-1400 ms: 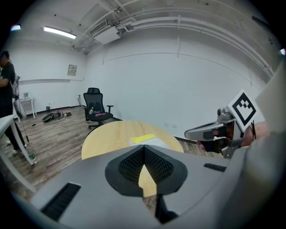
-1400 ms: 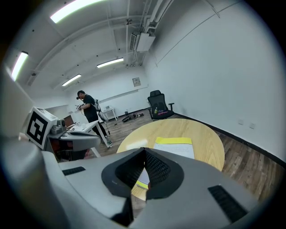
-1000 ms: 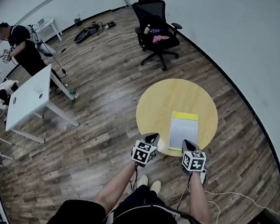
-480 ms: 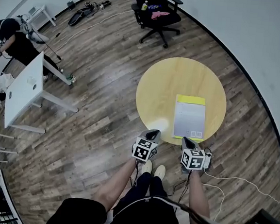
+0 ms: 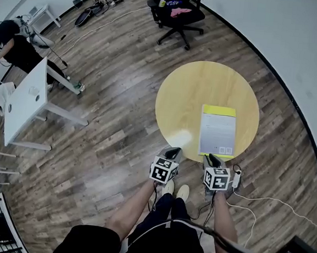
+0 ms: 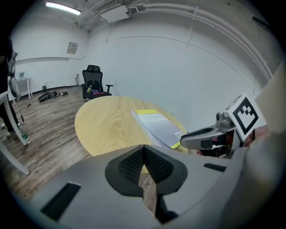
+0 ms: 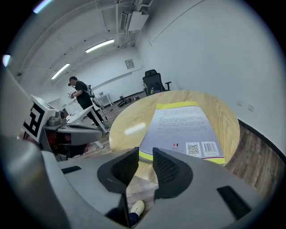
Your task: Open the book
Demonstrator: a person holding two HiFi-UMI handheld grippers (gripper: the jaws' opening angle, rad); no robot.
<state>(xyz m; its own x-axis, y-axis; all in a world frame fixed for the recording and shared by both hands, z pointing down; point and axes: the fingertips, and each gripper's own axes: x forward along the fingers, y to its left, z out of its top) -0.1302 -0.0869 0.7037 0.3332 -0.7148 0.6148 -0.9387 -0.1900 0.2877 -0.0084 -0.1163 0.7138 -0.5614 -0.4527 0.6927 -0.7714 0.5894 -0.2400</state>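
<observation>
A closed book [image 5: 217,131] with a pale grey cover and yellow edges lies flat on the right half of the round yellow table [image 5: 183,98], close to its near edge. My left gripper [image 5: 173,151] hovers just off that edge, left of the book, with its jaws shut and nothing in them [image 6: 143,148]. My right gripper [image 5: 213,157] hangs in front of the book's near end [image 7: 185,129]. Its jaws are opening, with a narrow gap and nothing between them [image 7: 145,157]. Neither gripper touches the book [image 6: 156,124].
A black office chair [image 5: 177,12] stands beyond the table. A white desk [image 5: 31,104] and a person [image 5: 14,47] are at the far left. Cables [image 5: 262,206] trail on the wood floor at the right. My shoes [image 5: 176,192] are below the grippers.
Both grippers have sunk and now show just below the table's near edge instead of over it. The view has shifted, so the table and book sit higher and farther right.
</observation>
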